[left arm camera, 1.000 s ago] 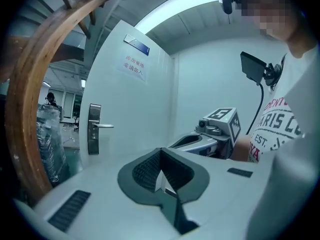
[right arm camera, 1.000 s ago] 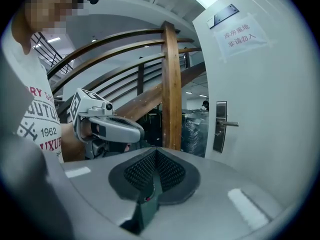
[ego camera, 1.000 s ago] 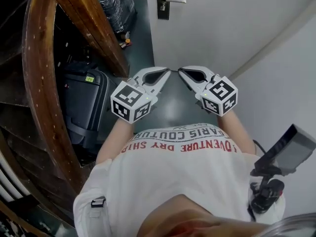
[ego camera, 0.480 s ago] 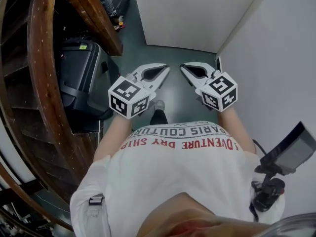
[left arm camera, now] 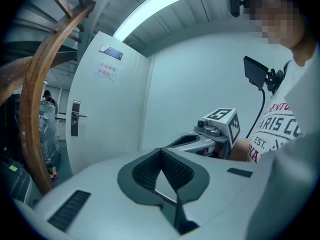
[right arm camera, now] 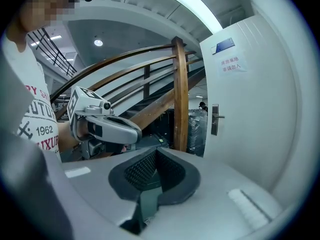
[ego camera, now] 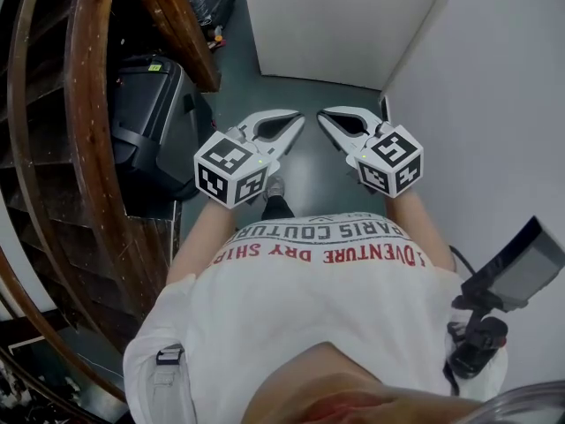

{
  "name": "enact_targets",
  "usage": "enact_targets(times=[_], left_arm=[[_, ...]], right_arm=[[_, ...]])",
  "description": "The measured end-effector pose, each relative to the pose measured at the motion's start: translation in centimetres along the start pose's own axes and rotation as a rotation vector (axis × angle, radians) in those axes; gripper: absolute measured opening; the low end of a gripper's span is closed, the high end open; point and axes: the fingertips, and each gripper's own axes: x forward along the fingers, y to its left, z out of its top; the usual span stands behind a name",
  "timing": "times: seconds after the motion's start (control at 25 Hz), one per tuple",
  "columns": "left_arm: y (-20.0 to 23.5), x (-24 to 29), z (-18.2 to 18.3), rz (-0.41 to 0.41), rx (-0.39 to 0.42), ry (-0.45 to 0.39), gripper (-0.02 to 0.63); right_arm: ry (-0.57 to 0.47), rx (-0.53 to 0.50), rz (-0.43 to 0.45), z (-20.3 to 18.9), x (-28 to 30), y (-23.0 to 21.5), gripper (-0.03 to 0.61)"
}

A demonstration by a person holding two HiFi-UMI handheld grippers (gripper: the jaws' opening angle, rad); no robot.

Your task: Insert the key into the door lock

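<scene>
Status: white left gripper (ego camera: 298, 120), white right gripper (ego camera: 323, 114) pressed together, nothing visible between. Key unseen; likely light, slick: pinch bow.

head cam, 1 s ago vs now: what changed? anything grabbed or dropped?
The person backed away from the door, grippers along: its lever handle has left the head view's top edge, more floor shows, a shoe appears. Nothing grabbed or dropped. Unchanged: left gripper and right gripper side by side before the chest, jaws shut, empty.
</scene>
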Motion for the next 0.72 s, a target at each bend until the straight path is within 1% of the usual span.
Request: enact_targets(times=[0.2,0.4,0.72], left_arm=[[-1.7,-0.5,0.1,-0.011,-0.012,-0.015,0.002],[-2.2,-0.9,-0.2,-0.008,-0.022,-0.010,0.002],[-2.8,-1.2,0.2,-0.001,-0.014,0.002,0.002]], right_arm=[[-0.007,0.000,0.009,-0.1,-1.1,1.2,0.002],[0.000,0.001,0.020,-0.4,-1.3,2.0,0.002],[-0.003,-0.006,0.020,0.1,-1.8,2.3,0.002]])
